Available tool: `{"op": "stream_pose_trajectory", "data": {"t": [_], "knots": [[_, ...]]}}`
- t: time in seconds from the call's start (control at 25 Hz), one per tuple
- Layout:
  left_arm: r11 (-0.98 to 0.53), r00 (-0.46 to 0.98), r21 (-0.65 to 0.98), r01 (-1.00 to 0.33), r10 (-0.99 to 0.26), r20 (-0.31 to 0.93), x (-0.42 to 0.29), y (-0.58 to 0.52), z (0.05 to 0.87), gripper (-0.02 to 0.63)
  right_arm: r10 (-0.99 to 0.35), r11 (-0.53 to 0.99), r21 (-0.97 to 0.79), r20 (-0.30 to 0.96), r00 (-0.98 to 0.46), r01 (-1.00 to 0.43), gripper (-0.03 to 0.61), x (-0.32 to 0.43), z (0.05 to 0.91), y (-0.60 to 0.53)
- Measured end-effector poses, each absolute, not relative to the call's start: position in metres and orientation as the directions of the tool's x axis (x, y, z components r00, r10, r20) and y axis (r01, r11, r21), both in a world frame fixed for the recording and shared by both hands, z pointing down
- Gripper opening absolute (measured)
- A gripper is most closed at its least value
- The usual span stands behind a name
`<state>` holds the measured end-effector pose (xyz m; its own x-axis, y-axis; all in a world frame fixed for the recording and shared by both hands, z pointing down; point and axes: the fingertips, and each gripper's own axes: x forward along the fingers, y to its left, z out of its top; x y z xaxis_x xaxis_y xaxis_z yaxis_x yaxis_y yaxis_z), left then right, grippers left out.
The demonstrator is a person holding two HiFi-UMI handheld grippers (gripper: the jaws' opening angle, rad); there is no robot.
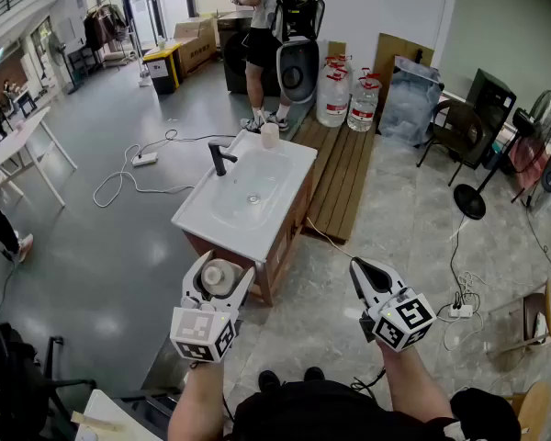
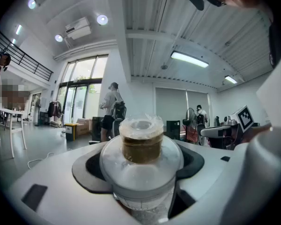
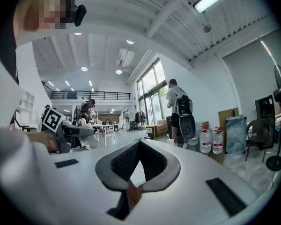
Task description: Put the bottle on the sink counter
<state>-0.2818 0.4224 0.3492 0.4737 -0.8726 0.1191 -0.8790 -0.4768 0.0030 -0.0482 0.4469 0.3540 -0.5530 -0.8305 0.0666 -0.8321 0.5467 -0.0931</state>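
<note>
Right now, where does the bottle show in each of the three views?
Head view: the bottle is lower left of centre, gripped in the left tool, not yet over the sink counter.
Left gripper view: bottom centre, between the jaws, cap up.
Right gripper view: I cannot make it out.
Shared landmark: the standing person with a backpack, top centre in the head view, left of centre, right of centre.

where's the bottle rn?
Head view, lower left: the bottle sits clamped in the left hand-held gripper, in the air just short of the near corner of the sink counter, not yet on it.
</note>
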Motion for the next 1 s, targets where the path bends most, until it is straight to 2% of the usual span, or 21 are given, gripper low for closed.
{"op": "stream_pose_trajectory", "data": {"t": [0.44, 1.0], "knots": [[-0.484, 0.481, 0.012, -0.875, -0.867, 0.132, -0.258, 0.432, 0.355, 0.337, -0.828, 0.551, -0.096, 0.056, -0.557, -0.829, 0.012, -0.026, 0.357, 0.458], [-0.491, 0.49, 0.02, -0.871, -0.865, 0.105, -0.177, 0.426, 0.341, 0.337, -0.795, 0.603, -0.111, -0.001, -0.606, -0.79, 0.014, 0.05, 0.344, 0.482]]}}
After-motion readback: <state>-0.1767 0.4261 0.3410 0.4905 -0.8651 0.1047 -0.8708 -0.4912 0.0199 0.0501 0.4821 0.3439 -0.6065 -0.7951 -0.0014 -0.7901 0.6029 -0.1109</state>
